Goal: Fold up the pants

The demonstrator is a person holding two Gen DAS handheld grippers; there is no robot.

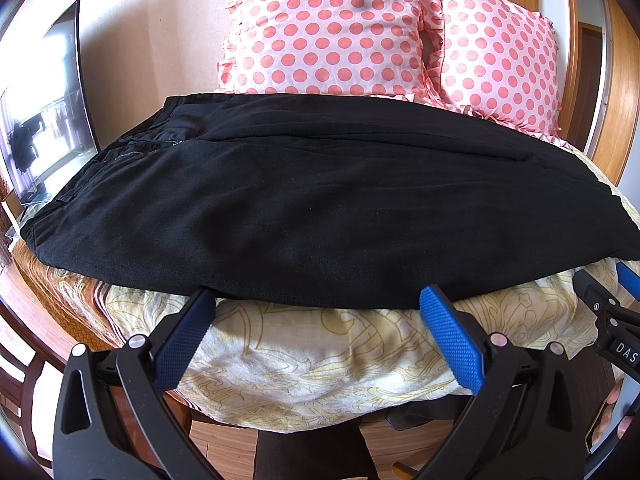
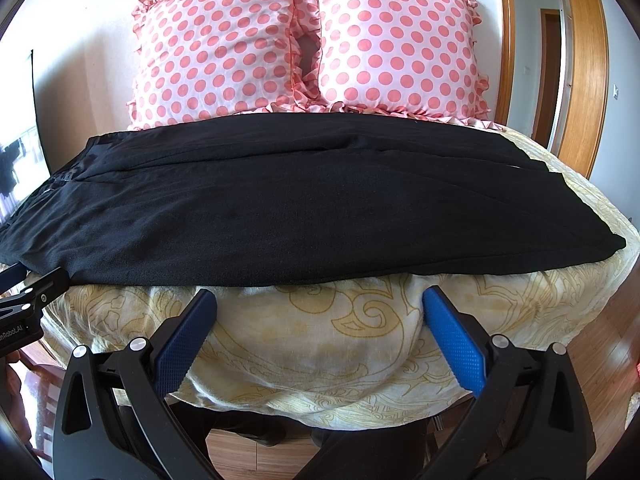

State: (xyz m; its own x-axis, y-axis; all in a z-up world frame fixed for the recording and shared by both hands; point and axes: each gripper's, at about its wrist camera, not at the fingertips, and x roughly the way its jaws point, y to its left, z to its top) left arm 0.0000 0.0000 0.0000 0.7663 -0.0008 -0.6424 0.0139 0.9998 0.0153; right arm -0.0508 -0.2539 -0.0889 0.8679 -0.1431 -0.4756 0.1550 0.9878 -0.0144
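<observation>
Left wrist view. Black fabric pants [image 1: 312, 200] lie flat across the bed, waistband toward 9 o'clock, leg hems toward 3 o'clock. Their near edge runs just beyond the fingertips of the left gripper [image 1: 318, 300]; its blue ribbed pads stand wide apart, holding nothing. Between the near edge and the bed's front lies a strip of bare cream bedspread with yellow scroll pattern [image 1: 304, 360]. 2 pink polka-dot ruffled pillows [image 1: 328, 28] stand at 12 o'clock, touching the pants' far edge. A dark flat screen [image 1: 52, 92] leans at 9 o'clock. At 3 o'clock the other black clamp shows, lettered "DAS", the rest cut off.

Right wrist view. Right gripper [image 2: 320, 300] also spread wide, empty, tips just short of the pants' [image 2: 280, 208] near edge. Bedspread [image 2: 320, 344] bare below. Pillows [image 2: 304, 40] at 12 o'clock. Wooden door frame [image 2: 584, 64] at 2 o'clock. At 9 o'clock, the left clamp reads "nRobot.AI", partly cut off.
</observation>
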